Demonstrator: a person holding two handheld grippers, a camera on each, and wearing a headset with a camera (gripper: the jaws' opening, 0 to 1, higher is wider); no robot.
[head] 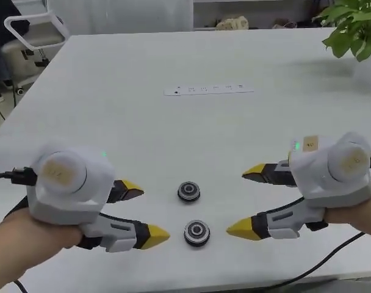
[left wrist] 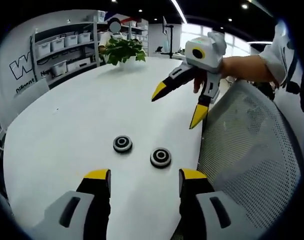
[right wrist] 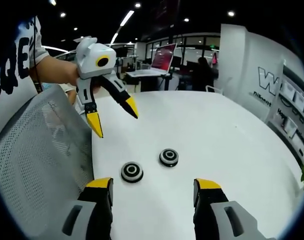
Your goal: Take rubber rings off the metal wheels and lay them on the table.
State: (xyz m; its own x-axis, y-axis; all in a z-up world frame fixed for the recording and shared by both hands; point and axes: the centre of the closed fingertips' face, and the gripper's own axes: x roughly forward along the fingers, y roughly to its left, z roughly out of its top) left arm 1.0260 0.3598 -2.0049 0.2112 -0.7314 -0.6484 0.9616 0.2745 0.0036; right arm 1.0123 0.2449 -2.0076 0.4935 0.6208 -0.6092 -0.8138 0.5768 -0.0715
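Head view: two small wheels are found lying flat on the white table (head: 173,134) in the lower middle of the frame, the upper wheel (head: 188,191) near the lower wheel (head: 196,232) but not touching it. On each, a dark rubber ring (head: 187,233) is seen fitted around a pale metal centre. The wheels are flanked by the left gripper (head: 152,213) at lower left and the right gripper (head: 237,202) at lower right, both apart from them. The yellow-tipped jaws of each are spread wide and nothing is gripped. In the two gripper views a grey mesh chair back (left wrist: 247,150) is shown beside the table edge. A white power strip (head: 208,90) is set in the tabletop in the upper middle, and green leaves (head: 353,27) are seen at upper right.
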